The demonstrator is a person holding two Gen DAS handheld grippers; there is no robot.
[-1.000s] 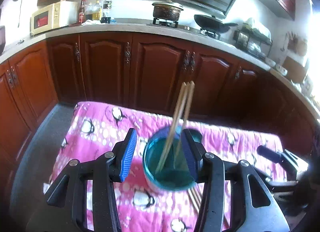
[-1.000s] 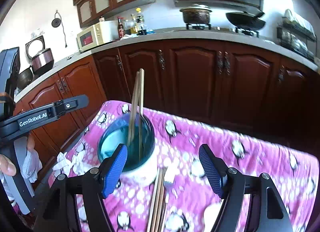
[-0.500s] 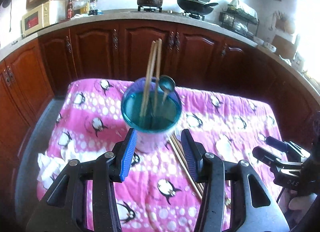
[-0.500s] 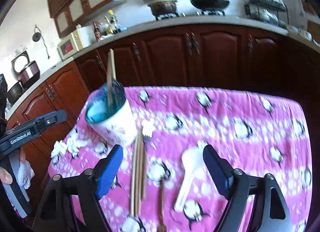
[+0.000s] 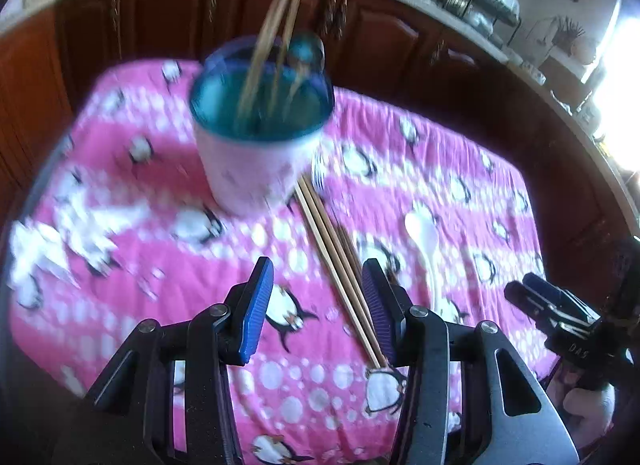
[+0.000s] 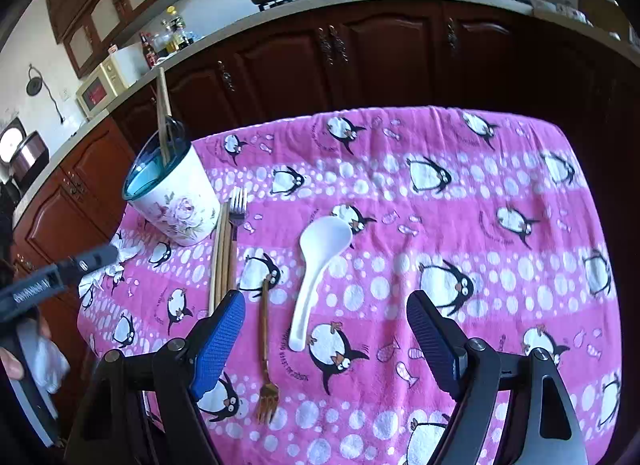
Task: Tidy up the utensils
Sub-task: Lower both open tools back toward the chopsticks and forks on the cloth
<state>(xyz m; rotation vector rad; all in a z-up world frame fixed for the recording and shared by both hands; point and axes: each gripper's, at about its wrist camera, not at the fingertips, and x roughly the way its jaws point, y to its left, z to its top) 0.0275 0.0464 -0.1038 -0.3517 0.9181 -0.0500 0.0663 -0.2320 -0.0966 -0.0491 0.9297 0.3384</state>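
Wooden chopsticks (image 6: 222, 253) beside holder (image 6: 176, 201) — both claws (image 6: 326, 339) gape, empty

In the right wrist view we see open pink cloth (image 6: 500, 193) across the whole right half, free for a pass. The left side is crowded: the cup (image 6: 176, 197) stands upper left with chopsticks (image 6: 162, 113) sticking up from it, loose chopsticks (image 6: 222, 253) and a steel fork (image 6: 237, 205) lie just beside it, and a brown fork (image 6: 266, 349) and white spoon (image 6: 316, 265) fill lower centre. Crumpled tissue (image 6: 108, 265) sits at the left edge.
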